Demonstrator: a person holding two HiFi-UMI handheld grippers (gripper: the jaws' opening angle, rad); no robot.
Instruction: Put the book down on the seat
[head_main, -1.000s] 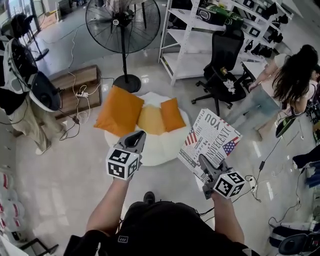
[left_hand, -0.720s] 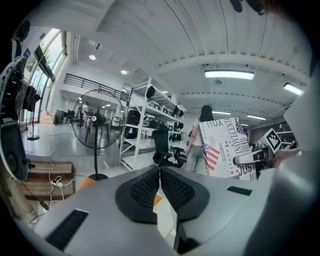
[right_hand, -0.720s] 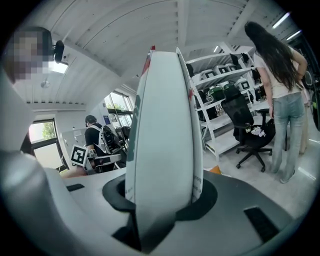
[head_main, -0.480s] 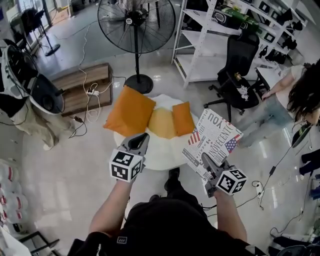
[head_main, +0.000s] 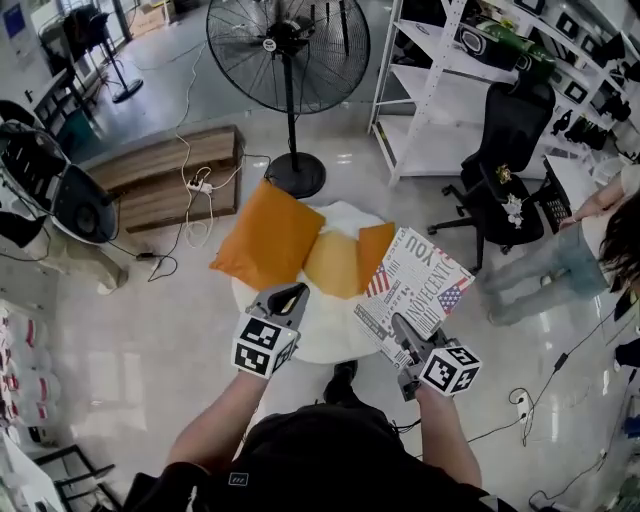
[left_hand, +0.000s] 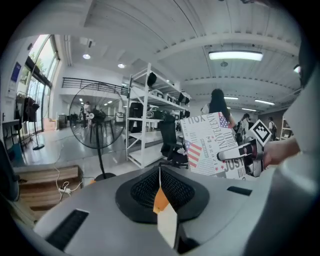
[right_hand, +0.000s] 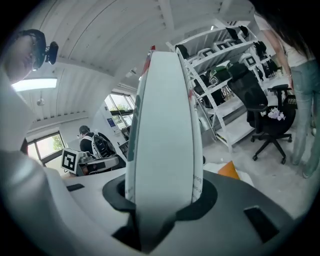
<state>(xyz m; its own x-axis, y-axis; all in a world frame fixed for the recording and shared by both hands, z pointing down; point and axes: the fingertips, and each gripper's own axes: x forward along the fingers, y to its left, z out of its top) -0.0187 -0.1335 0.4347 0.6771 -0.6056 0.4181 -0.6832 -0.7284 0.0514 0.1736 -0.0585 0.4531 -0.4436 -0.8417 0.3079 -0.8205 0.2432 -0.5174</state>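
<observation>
Book, one only, with print and flag designs on its cover, is held tilted in the air over the 3 o'clock edge of the seat and not yet laid on it. The right gripper clamps the book's lower edge from 5 o'clock; in the right gripper view the closed pages stand upright between the two jaws, which press on both covers. The left gripper hovers over the seat's 8 o'clock part, jaws together with nothing in them.

The seat is a single round white cushion on the floor. Three orange pillows lie across its far half: a large one at 10 o'clock, a paler one at 12 and a small one at 1, its corner hidden behind the book.

Beyond stand one pedestal fan at 12 o'clock, one white shelf rack at 1, one black office chair at 2 and one low wooden platform at 10.
</observation>
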